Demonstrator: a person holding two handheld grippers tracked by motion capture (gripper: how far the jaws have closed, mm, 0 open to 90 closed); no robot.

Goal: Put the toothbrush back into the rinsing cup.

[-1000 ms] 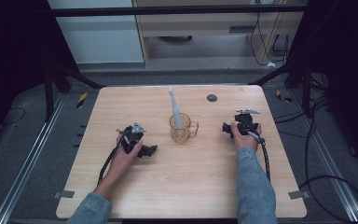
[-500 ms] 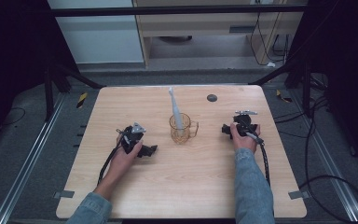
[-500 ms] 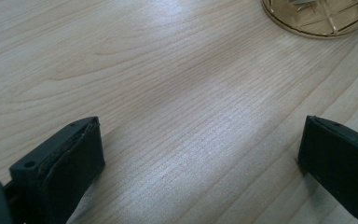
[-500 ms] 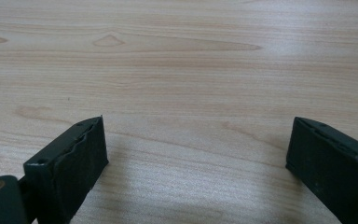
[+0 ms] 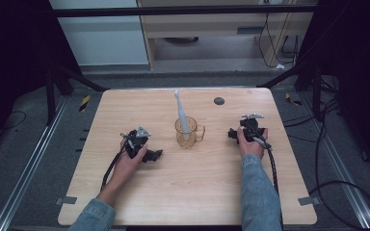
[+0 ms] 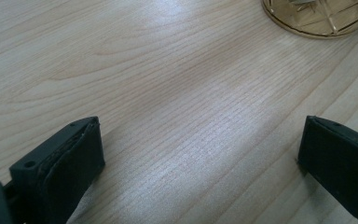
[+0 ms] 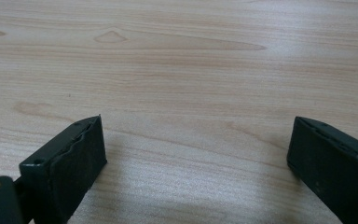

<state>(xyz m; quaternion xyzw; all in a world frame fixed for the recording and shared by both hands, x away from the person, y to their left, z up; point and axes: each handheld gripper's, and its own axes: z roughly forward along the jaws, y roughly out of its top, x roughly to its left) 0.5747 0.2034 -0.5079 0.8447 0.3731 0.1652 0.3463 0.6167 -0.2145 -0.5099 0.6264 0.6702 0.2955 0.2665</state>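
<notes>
Currently both grippers rest on the wooden table (image 5: 192, 192), jaws spread and holding nothing, either side of an amber glass mug (image 5: 188, 133) with an electric toothbrush (image 5: 181, 111) standing in it.

To my eye the work is about to begin on that mug at mid-table: the left gripper (image 5: 155, 155) lies just beside it, the right gripper (image 5: 231, 134) a little farther off by the handle side. A sound approach would steady the mug with one gripper and close the other squarely on the toothbrush shaft, lifting straight so the mug doesn't tip. The high view gives the whole layout and a dark round spot (image 5: 218, 100) near the far edge; the left gripper view adds the mug's faceted base (image 6: 321, 18) close up, while the right gripper view offers bare wood grain between its parted jaws.
</notes>
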